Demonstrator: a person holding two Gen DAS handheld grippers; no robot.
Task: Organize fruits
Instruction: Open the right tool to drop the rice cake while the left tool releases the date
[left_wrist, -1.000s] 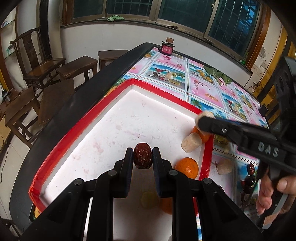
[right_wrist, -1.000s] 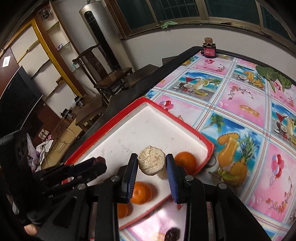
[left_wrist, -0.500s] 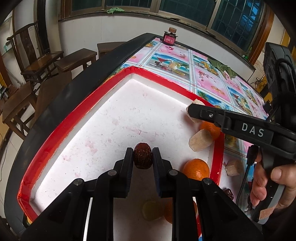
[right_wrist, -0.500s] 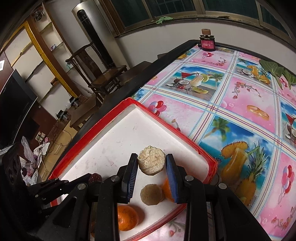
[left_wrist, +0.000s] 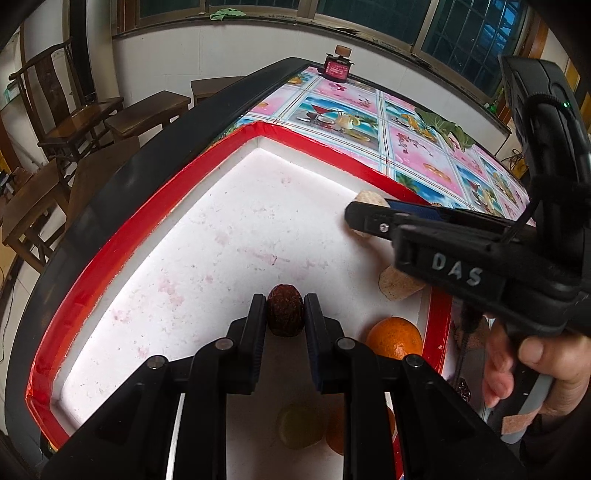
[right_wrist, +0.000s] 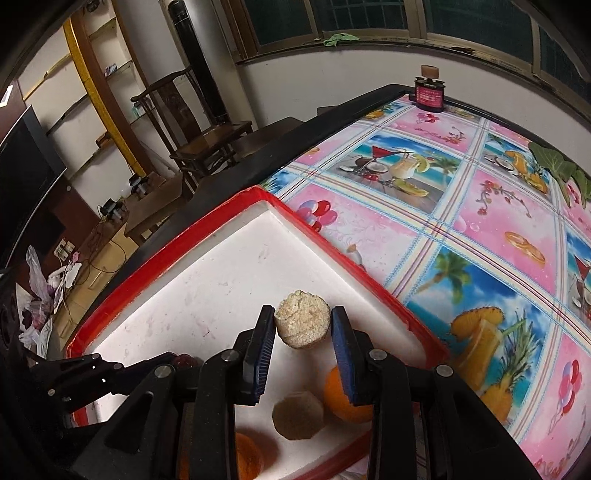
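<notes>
- Left wrist view: the left gripper (left_wrist: 285, 314) clamps a wrinkled, dark-red date (left_wrist: 284, 314) above the white floor of the red-rimmed tray (left_wrist: 155, 206). Bare tray floor spreads ahead and leftward; an orange (left_wrist: 394, 338) lies near the right rim.
- Right wrist view: the right gripper (right_wrist: 303, 326) pinches a beige, crumbly round chunk (right_wrist: 302, 323) over the tray's right part, its rim just beside.

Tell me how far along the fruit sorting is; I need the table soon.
Done: an orange and a beige cut chunk lie in the red-rimmed white tray. In hand: left tool holds a wrinkled dark-red date, right tool a second beige chunk. Left: a date outside the tray.
</notes>
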